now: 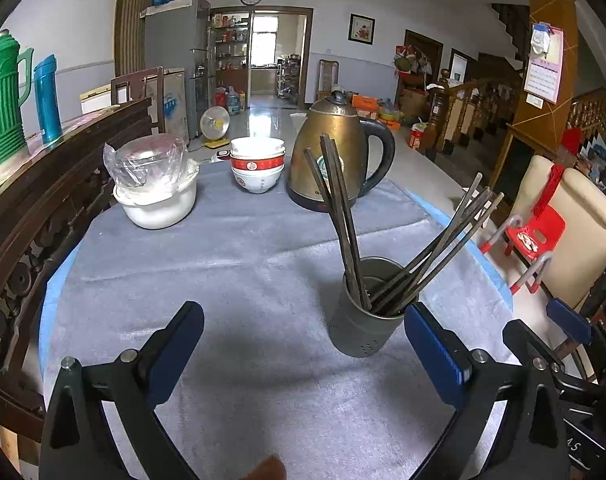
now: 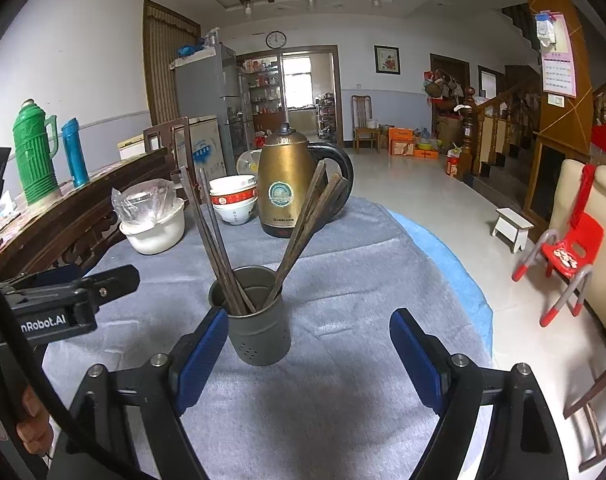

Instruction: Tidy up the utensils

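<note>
Left wrist view, left to right: green ribbed plastic thermos [image 1: 1, 100] at upper left edge, white lidded pot with a plastic-wrapped glass bowl on top [image 1: 155, 184], stacked red-and-white bowls [image 1: 257, 164], brass-coloured electric kettle [image 1: 335, 156]. Dark metal cylindrical utensil holder [image 1: 363, 320] at lower centre-right on the grey cloth [image 1: 243, 260], dark chopsticks [image 1: 339, 216] standing fanned inside. Left gripper [image 1: 303, 322] jaws wide apart, nothing between them; holder sits near the right pad.

Right wrist view only: white stool [image 2: 513, 226] at right. Right gripper [image 2: 309, 330] jaws apart, holder just beside the left pad; contact unclear.
</note>
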